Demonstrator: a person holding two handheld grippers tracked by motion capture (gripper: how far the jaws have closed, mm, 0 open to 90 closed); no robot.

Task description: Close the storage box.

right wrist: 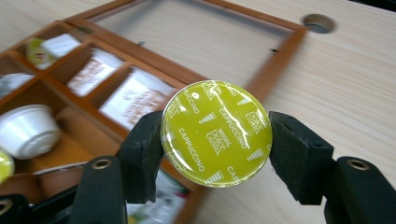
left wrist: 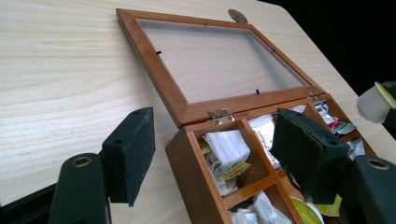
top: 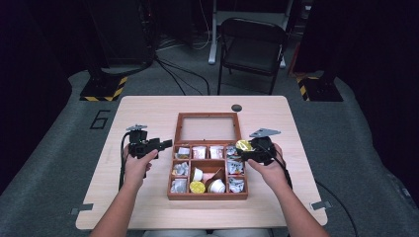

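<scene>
**Right gripper view: yellow-green capsule clamped between the jaws**

The right gripper (right wrist: 215, 140) is gripping a coffee capsule (right wrist: 216, 133) by its rim, both black pads pressing against opposite sides, with the yellow-green foil lid, printed "CAPPUCCINO", facing the camera. The capsule is hanging above the right edge of the wooden box (right wrist: 116, 53), over the line where box meets table (right wrist: 345, 84).

In the high view, the right gripper (top: 249, 148) is sitting at the upper right corner of the box (top: 207, 196), with the capsule (top: 243, 144) showing as a yellow disc just above the right column of compartments. The box's glass-paned lid (top: 208, 116) is lying open, flat on the table (top: 148, 113) behind it. Inside, packets (top: 199, 152) are filling the back and side compartments, while a white capsule (top: 217, 186) and another yellow-topped one (top: 197, 187) are resting in the front middle ones.

The left gripper (top: 165, 144) is hovering just beside the box's left wall. In the left gripper view, the left gripper (left wrist: 224, 154) is standing with its jaws apart, straddling the box's near corner (left wrist: 191, 154) without pressing it.
</scene>
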